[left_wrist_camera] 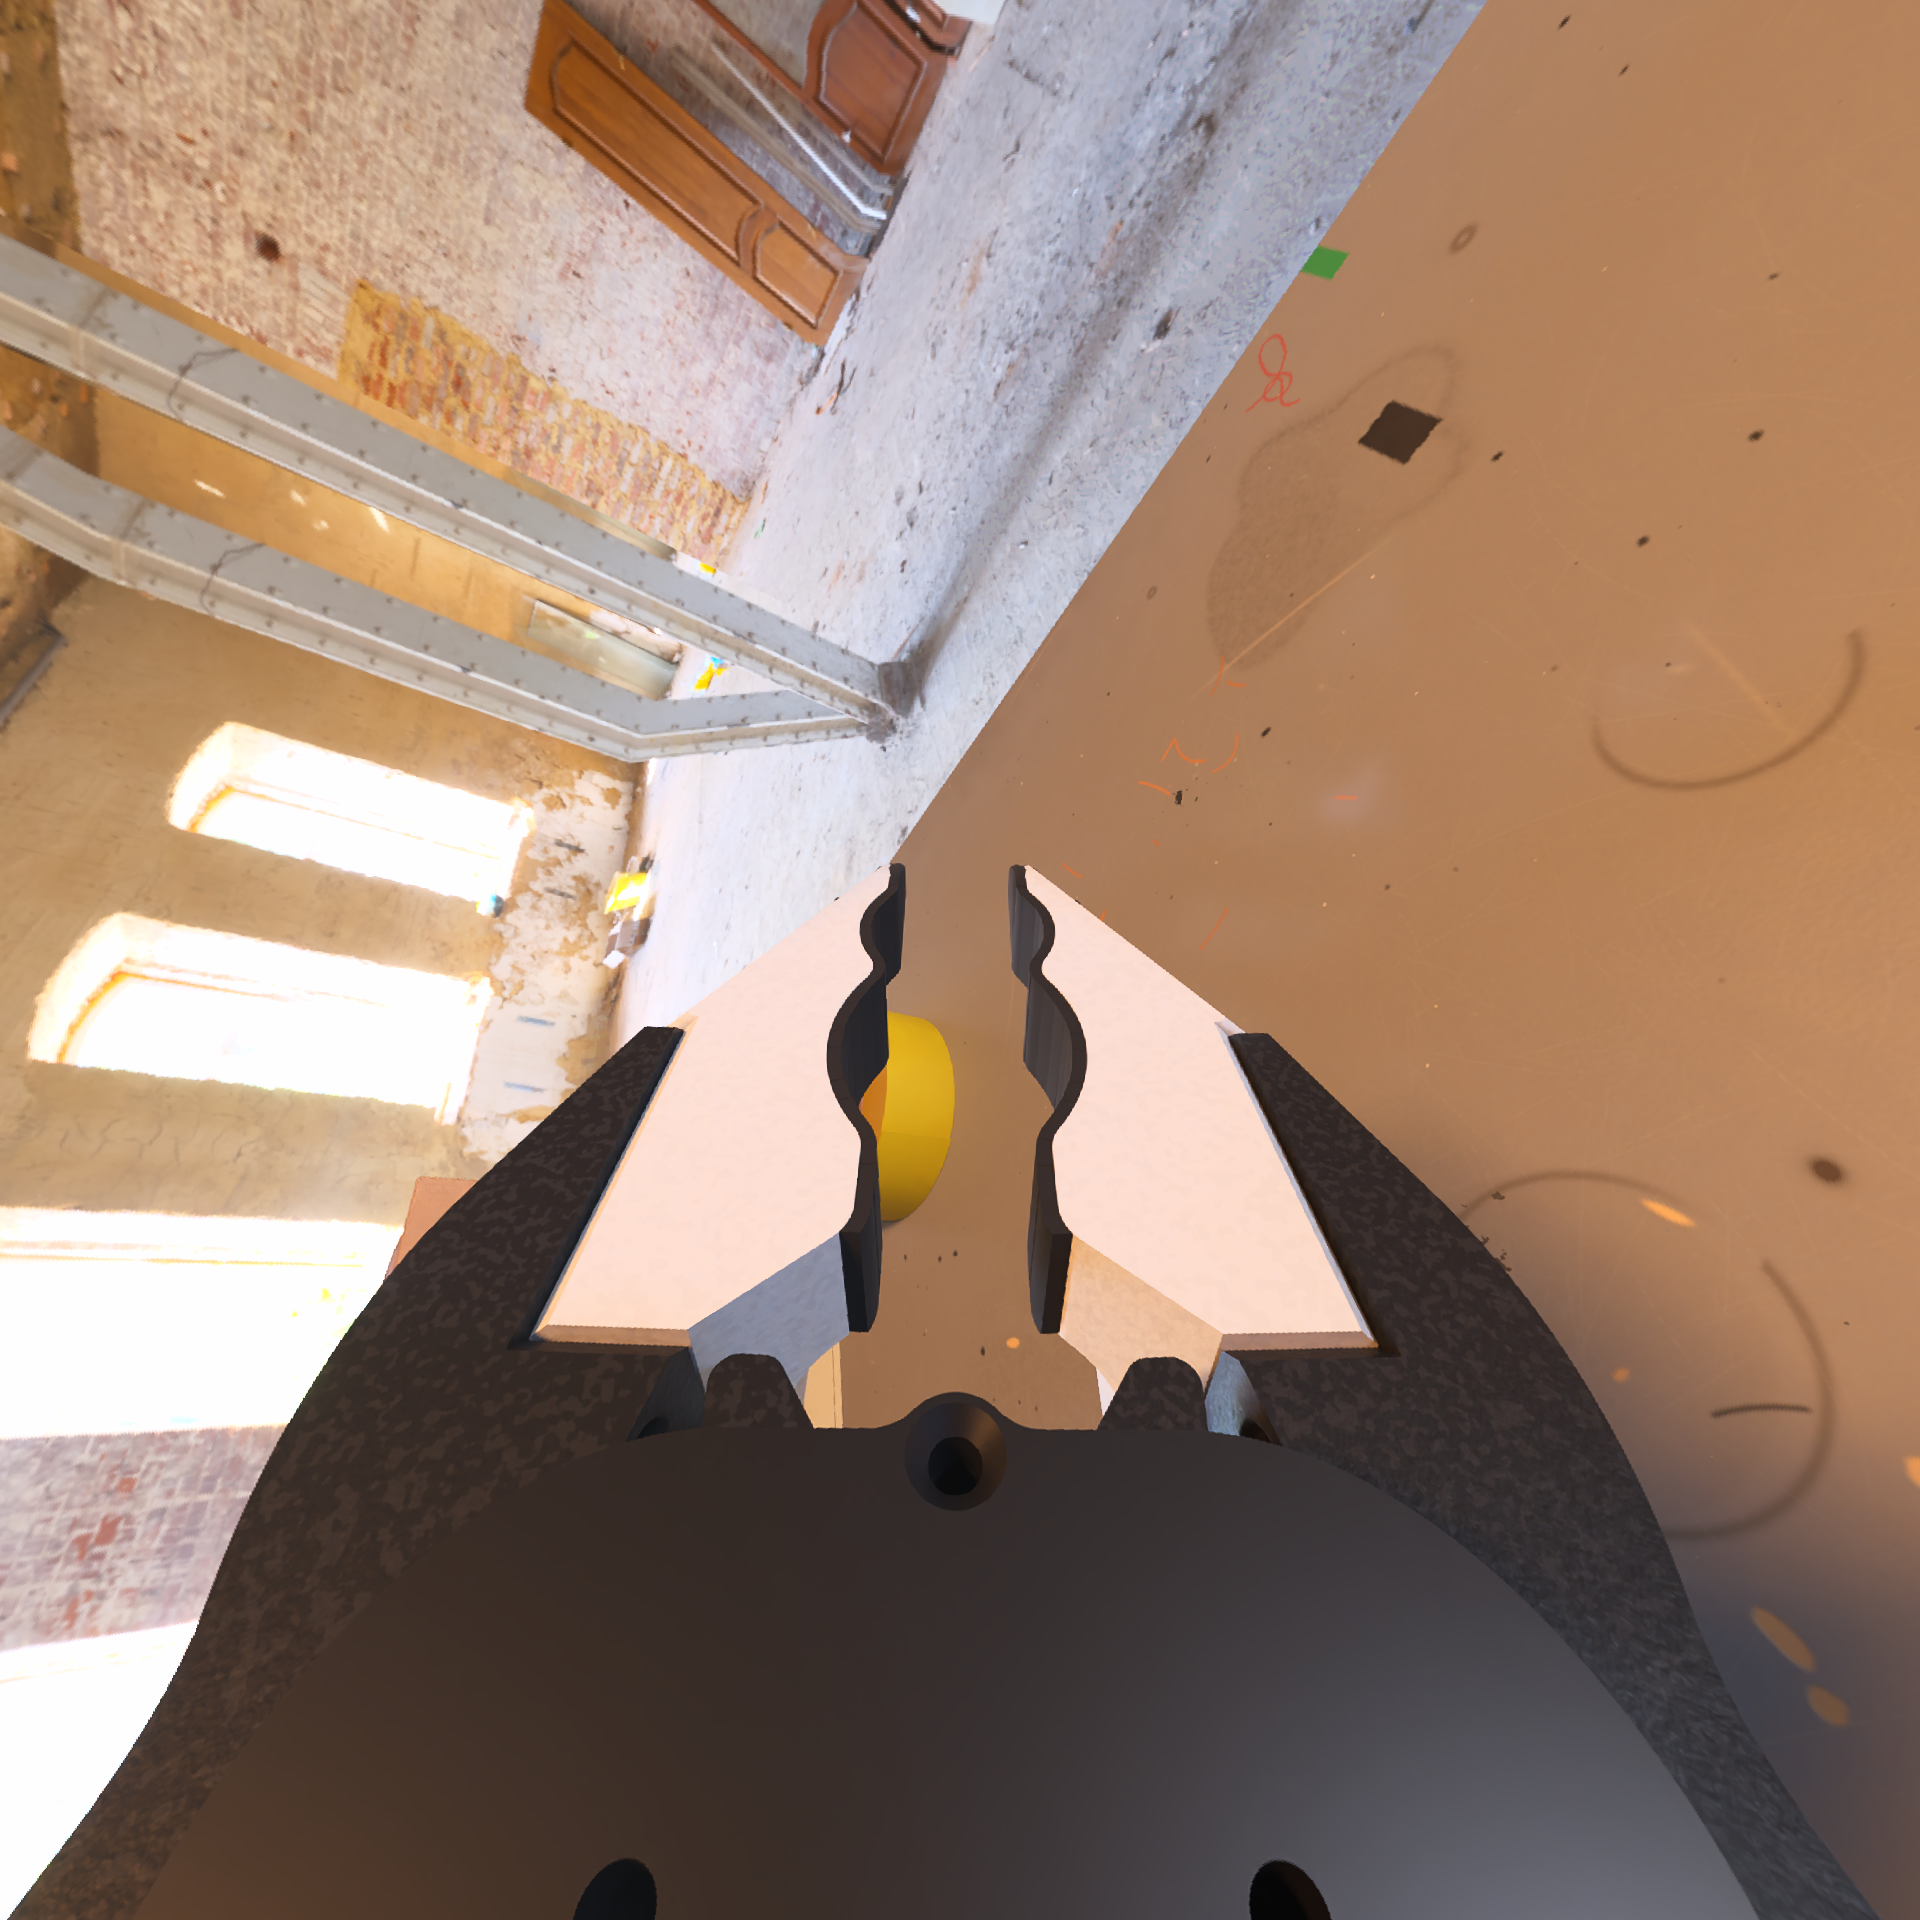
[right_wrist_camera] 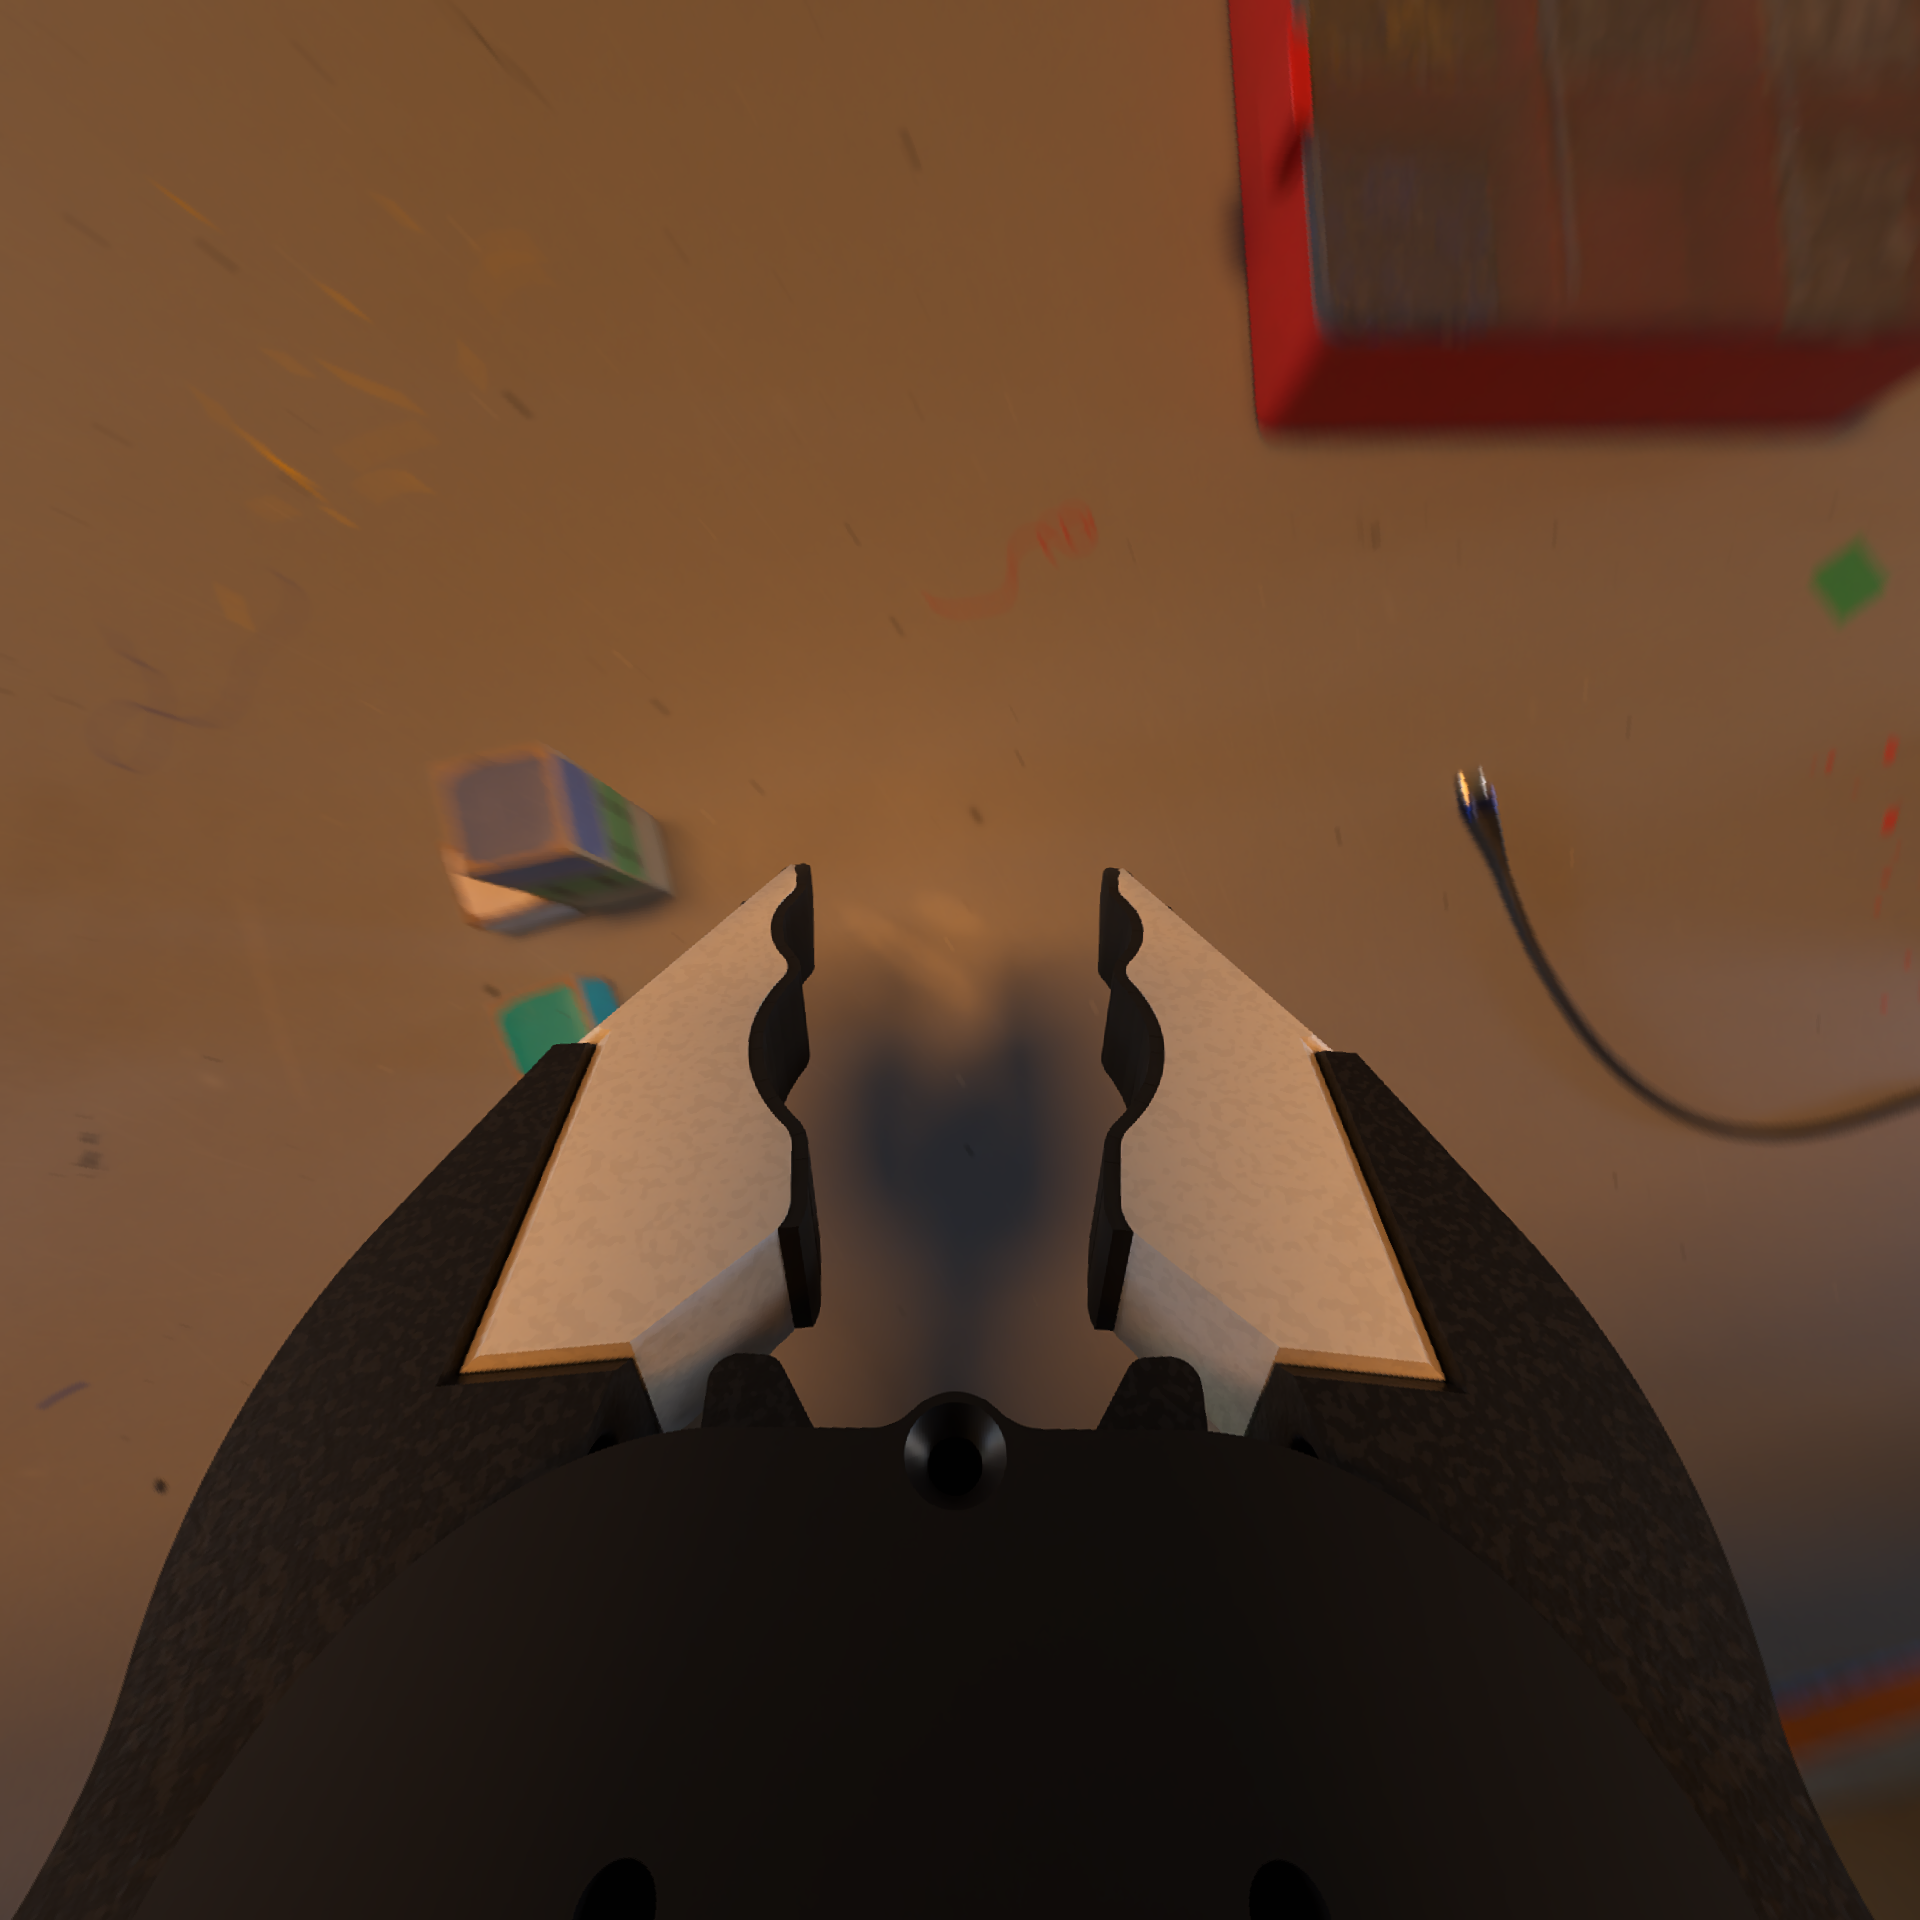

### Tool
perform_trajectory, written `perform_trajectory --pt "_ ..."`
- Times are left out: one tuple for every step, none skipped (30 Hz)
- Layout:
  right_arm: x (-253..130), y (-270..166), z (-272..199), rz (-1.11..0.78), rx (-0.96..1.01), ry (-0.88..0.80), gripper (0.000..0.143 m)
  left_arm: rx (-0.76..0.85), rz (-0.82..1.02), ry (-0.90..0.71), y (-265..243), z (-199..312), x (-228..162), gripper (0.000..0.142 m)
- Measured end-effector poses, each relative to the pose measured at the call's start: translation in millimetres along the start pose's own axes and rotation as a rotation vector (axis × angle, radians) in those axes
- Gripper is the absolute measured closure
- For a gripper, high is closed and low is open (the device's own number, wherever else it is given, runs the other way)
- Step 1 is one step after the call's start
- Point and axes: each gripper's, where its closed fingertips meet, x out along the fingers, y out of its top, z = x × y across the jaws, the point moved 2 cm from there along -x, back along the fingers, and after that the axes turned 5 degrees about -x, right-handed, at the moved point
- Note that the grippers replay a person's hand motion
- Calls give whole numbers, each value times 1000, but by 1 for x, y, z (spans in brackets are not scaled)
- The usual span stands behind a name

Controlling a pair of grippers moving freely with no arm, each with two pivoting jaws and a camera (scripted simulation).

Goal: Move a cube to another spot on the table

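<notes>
In the right wrist view a small cube [right_wrist_camera: 551, 831] with a grey-blue face and green and white sides lies on the brown table [right_wrist_camera: 831, 364], blurred, ahead and left of my right gripper [right_wrist_camera: 956, 878]. That gripper is wide open, empty and above the table, with its shadow below it. A teal block or patch [right_wrist_camera: 545, 1023] shows just left of its left finger, partly hidden. My left gripper [left_wrist_camera: 956, 878] is narrowly open and empty. A yellow round object [left_wrist_camera: 914, 1112] sits on the table beyond it, partly hidden by the left finger.
A red open-topped box [right_wrist_camera: 1558, 384] stands at the far right. A dark cable [right_wrist_camera: 1558, 997] curves over the table at the right. A green patch [right_wrist_camera: 1849, 580] and a dark square patch [left_wrist_camera: 1400, 431] mark the table. The table edge [left_wrist_camera: 1091, 644] runs diagonally in the left wrist view.
</notes>
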Motion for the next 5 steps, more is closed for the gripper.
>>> perform_trajectory --pt "8 -12 7 -74 18 -14 86 -2 -5 0 -1 0 1 122" --pt "16 -23 12 -118 19 -27 85 -5 -10 1 -2 -1 2 122" --pt "24 -31 14 -142 9 -25 85 -7 -15 1 -3 -1 4 122" --pt "30 -38 16 -179 0 -9 86 -11 -21 1 -4 -1 5 121" --pt "34 -42 17 -226 3 6 86 -16 -28 2 -4 -1 7 120"
